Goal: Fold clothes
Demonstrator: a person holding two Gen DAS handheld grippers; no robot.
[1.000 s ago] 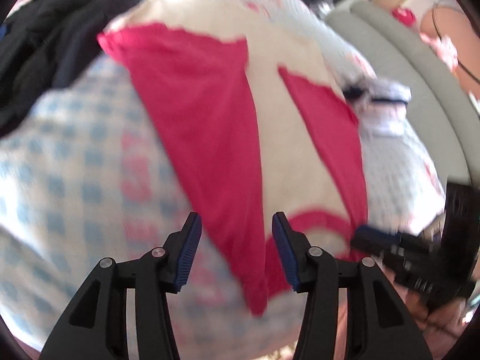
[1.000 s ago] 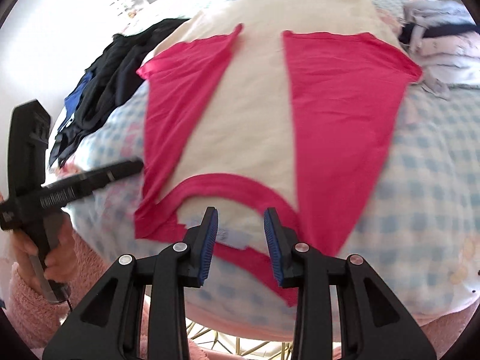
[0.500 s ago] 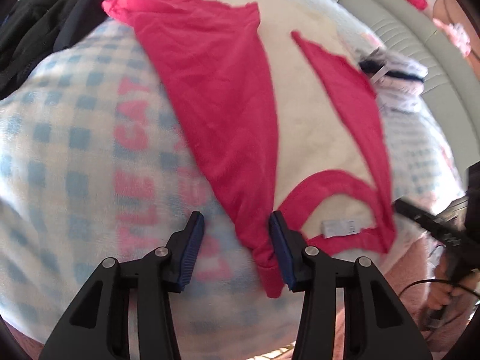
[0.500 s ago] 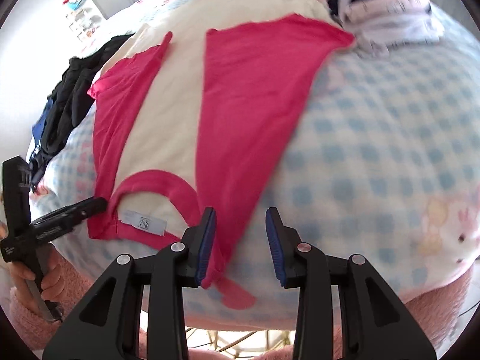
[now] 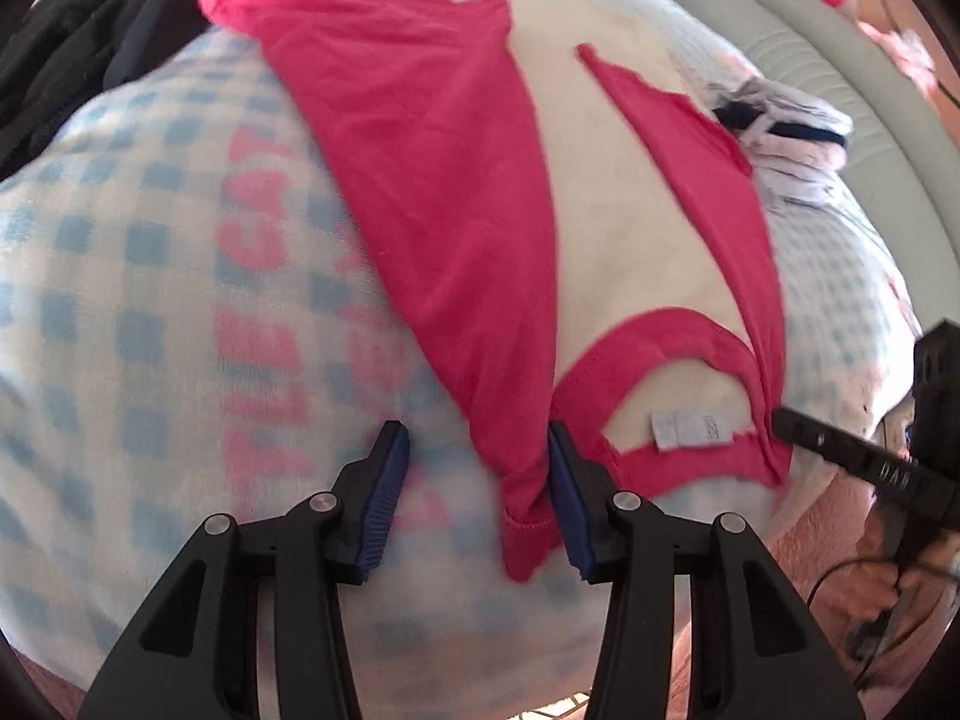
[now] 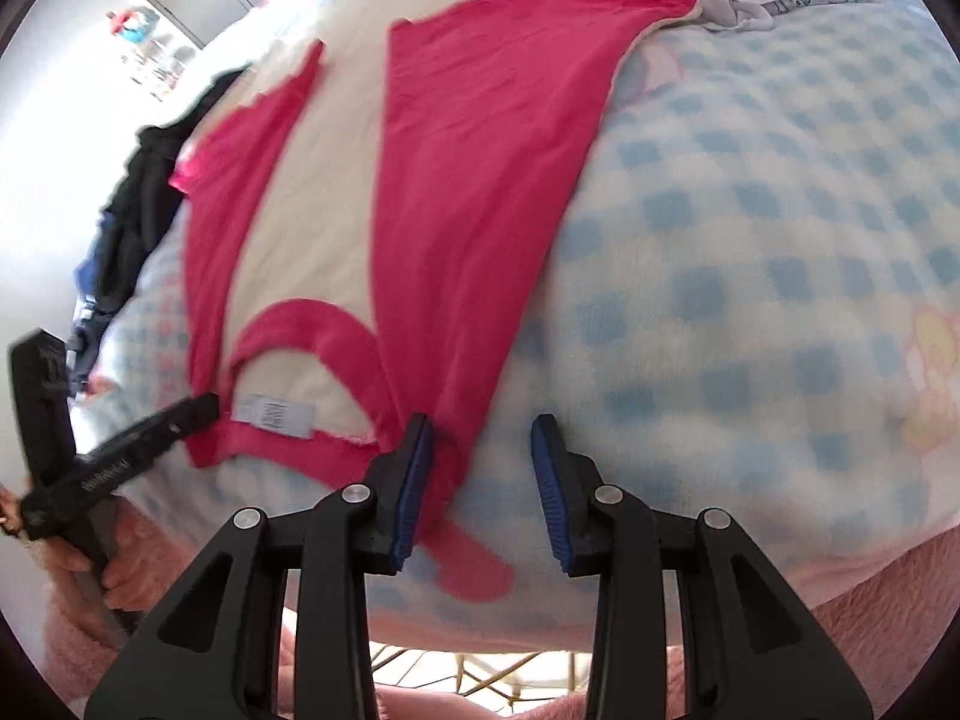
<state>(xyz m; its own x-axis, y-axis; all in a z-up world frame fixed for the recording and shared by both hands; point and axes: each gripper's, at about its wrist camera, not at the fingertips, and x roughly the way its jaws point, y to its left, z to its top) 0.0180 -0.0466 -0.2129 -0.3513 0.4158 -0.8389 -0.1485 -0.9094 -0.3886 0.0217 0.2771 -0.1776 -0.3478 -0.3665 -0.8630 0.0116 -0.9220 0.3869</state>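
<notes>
Both grippers spread wide – left gripper (image 5: 474, 498) and right gripper (image 6: 480, 486) at the shirt's (image 5: 456, 192) two red sleeves, flat on the checked blanket (image 6: 750, 252)

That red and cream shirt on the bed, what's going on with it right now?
A person is folding the red and cream shirt, which lies flat on a blue checked blanket with both red sleeves laid inward over the cream body. The left gripper and right gripper each sit at a near corner by the collar, jaws open, with a sleeve end lying beside one jaw. Nothing is clamped yet. A dark clothes pile waits at one side.
</notes>
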